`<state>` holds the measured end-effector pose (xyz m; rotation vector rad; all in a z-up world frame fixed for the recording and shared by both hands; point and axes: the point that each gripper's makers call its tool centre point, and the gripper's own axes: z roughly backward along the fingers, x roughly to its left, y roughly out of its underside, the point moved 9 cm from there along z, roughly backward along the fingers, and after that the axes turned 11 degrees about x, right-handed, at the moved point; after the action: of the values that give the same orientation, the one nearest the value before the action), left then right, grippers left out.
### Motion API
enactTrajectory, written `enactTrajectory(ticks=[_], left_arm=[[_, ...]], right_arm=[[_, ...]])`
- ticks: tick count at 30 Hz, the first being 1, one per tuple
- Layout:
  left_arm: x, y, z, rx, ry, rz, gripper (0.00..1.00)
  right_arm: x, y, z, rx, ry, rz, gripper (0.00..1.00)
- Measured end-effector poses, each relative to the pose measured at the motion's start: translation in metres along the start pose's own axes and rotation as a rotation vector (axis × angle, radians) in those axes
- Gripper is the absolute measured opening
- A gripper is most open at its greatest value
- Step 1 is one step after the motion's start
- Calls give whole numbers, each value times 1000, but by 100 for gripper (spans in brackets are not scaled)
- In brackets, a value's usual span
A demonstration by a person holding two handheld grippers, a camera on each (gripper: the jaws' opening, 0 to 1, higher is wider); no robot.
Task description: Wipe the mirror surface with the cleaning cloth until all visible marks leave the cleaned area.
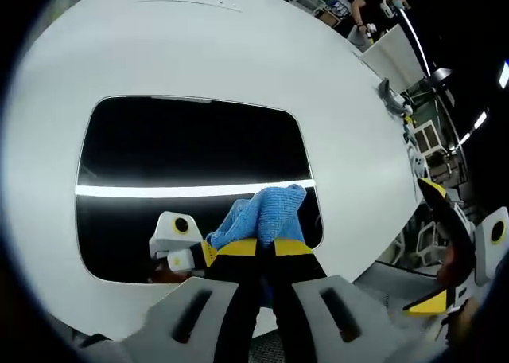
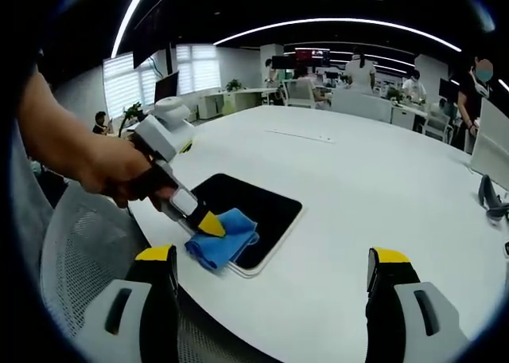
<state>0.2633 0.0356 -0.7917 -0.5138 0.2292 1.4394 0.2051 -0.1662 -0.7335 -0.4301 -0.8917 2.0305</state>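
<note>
My left gripper [image 2: 208, 224] pinches the blue cloth [image 2: 223, 240], pressing it on the near end of the dark mirror [image 2: 262, 208], which lies flat on the white bench [image 2: 374, 196]. In the left gripper view the cloth [image 1: 262, 216] bunches between the jaws. My right gripper [image 2: 270, 259] hangs spread wide, holding nothing, above the bench edge.

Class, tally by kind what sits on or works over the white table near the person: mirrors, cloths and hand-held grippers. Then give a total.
Mirror: 1
Blue cleaning cloth: 1
Hand-held grippers: 2, the left hand-held gripper and the right hand-held gripper
Total: 4
</note>
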Motion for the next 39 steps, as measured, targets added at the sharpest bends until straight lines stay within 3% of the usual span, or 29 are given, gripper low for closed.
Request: enactTrajectory(ticks=[16, 39], left_arm=[[1, 0, 0, 1, 14, 0, 1], [21, -3, 10, 31, 19, 20, 1]], right_arm=[[0, 0, -1, 4, -2, -3, 99], [-1, 0, -2, 11, -12, -14, 99]])
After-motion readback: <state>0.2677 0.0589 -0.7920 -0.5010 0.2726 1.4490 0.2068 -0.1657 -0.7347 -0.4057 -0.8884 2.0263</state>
